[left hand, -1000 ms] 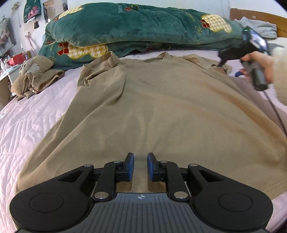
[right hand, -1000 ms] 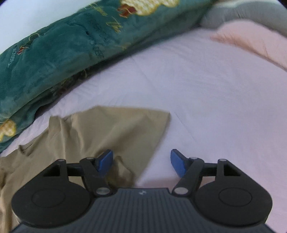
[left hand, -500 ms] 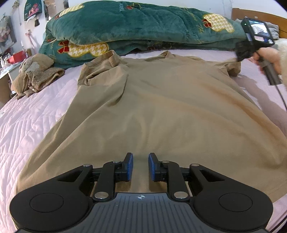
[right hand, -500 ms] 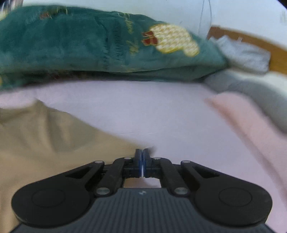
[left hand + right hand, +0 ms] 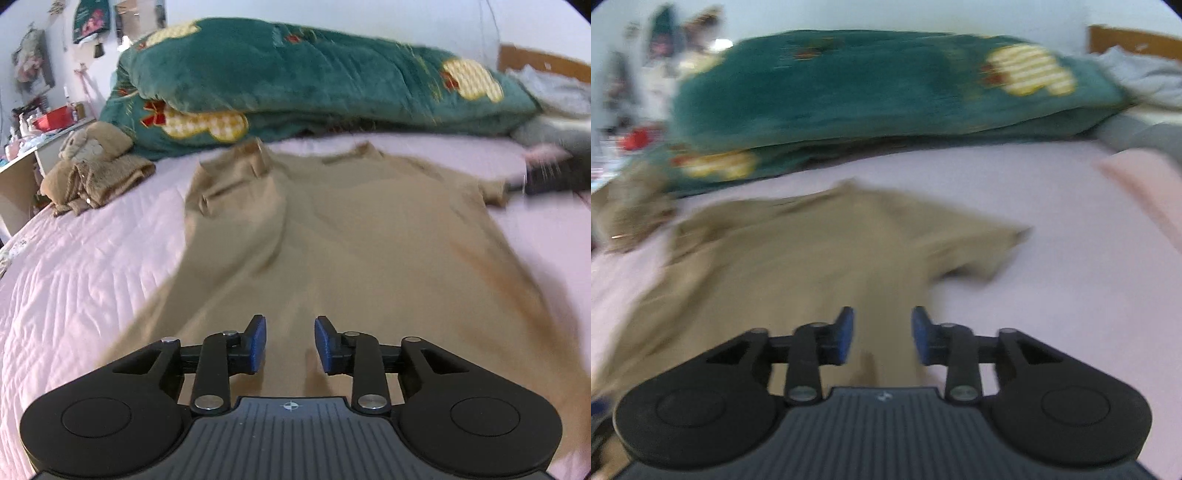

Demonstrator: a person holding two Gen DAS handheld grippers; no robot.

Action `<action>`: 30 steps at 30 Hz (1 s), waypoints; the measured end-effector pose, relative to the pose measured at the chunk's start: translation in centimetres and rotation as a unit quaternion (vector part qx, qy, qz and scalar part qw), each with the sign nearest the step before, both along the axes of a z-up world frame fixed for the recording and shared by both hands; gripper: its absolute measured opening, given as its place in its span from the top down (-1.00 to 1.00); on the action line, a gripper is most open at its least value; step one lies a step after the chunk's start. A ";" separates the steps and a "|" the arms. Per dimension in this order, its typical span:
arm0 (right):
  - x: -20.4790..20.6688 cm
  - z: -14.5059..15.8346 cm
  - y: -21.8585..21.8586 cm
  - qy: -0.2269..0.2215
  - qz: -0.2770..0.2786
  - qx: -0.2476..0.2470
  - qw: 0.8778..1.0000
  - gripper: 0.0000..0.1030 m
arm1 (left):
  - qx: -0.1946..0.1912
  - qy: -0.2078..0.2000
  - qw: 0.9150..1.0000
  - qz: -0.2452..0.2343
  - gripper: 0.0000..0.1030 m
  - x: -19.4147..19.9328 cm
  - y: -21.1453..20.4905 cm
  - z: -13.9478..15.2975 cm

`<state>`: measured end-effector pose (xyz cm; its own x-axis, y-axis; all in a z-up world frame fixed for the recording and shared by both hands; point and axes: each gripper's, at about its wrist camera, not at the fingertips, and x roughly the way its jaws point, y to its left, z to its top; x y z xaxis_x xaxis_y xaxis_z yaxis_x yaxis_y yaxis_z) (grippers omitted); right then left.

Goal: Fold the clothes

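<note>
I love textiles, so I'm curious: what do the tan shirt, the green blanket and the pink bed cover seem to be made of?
The tan shirt looks like thin matte cotton-type knit: it lies limp with soft creases. The green blanket seems plush fleece, thick with a fuzzy nap. The pink bed cover appears to be quilted fabric, with stitched ripples.

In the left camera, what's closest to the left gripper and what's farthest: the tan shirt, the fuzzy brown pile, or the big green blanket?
From the left gripper:
1. Tan shirt, right under and ahead of the fingers.
2. Fuzzy brown pile, off to the left on the bed.
3. Green blanket, across the far end of the bed.
</note>
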<state>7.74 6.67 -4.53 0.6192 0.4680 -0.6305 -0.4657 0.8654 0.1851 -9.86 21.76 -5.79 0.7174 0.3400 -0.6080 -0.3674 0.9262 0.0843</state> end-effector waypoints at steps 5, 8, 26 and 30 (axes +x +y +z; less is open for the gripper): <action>-5.6 -2.6 4.6 0.017 0.063 -0.019 0.998 0.10 | 0.061 -0.020 0.998 0.018 0.13 4.0 2.8 3.3; -6.5 -3.7 6.4 0.029 0.079 -0.039 0.996 0.10 | 0.094 -0.022 0.995 0.033 0.02 8.2 5.7 4.6; -5.6 -5.2 7.1 0.046 0.107 0.002 0.993 -0.21 | 0.140 0.062 0.988 -0.006 -0.07 24.3 19.2 -5.6; -5.6 -5.0 6.9 0.052 0.100 0.010 0.994 -0.21 | 0.172 0.067 0.982 -0.041 0.76 24.9 17.7 -6.6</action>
<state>2.14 13.58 -9.54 0.4439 0.5882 -0.6760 -0.6056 0.7530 0.2574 14.99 39.45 -12.40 0.6719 0.4864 -0.5585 -0.2573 0.8605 0.4397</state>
